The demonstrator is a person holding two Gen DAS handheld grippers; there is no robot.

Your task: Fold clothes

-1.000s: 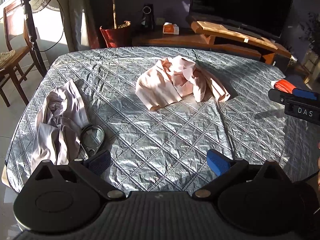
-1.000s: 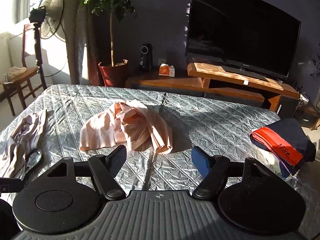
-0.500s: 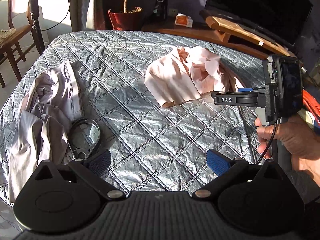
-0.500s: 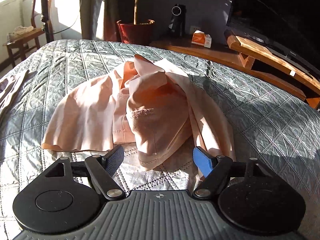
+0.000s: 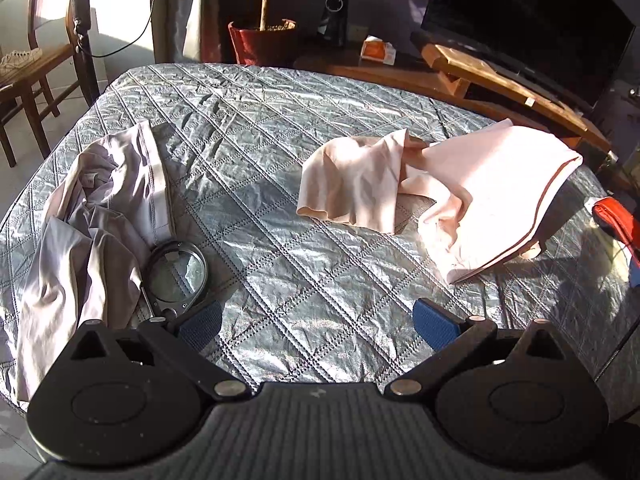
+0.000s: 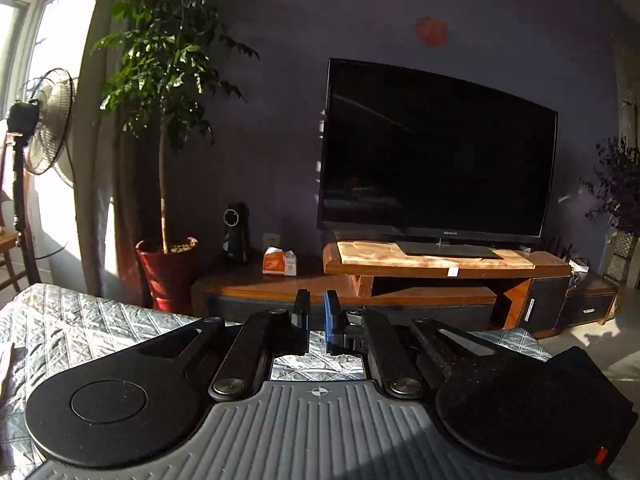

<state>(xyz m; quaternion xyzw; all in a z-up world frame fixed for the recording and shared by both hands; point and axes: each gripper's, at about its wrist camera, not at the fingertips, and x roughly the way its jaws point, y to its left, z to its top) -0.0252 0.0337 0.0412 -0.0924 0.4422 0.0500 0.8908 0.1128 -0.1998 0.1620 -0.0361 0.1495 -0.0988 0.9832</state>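
peach soft shirt [image 5: 460, 188] lifted rumpled; left hand-held gripper [image 5: 318, 322] spread, right hand-held gripper [image 6: 316, 316] nearly together.

The quilt [image 5: 280, 208] is stitched cloth with a silvery, crinkled sheen. The pink garment [image 5: 460, 196] and the pale grey garment [image 5: 92, 216] are soft matt cloth (both creased). The TV stand [image 6: 432, 268] is polished wood; the TV screen [image 6: 432, 152] is glossy. The left gripper [image 5: 316, 320] has matt black plastic arms with textured blue pads.

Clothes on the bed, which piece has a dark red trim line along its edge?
The pink garment at the right, partly lifted off the quilt. The grey garment at the left shows no such trim.
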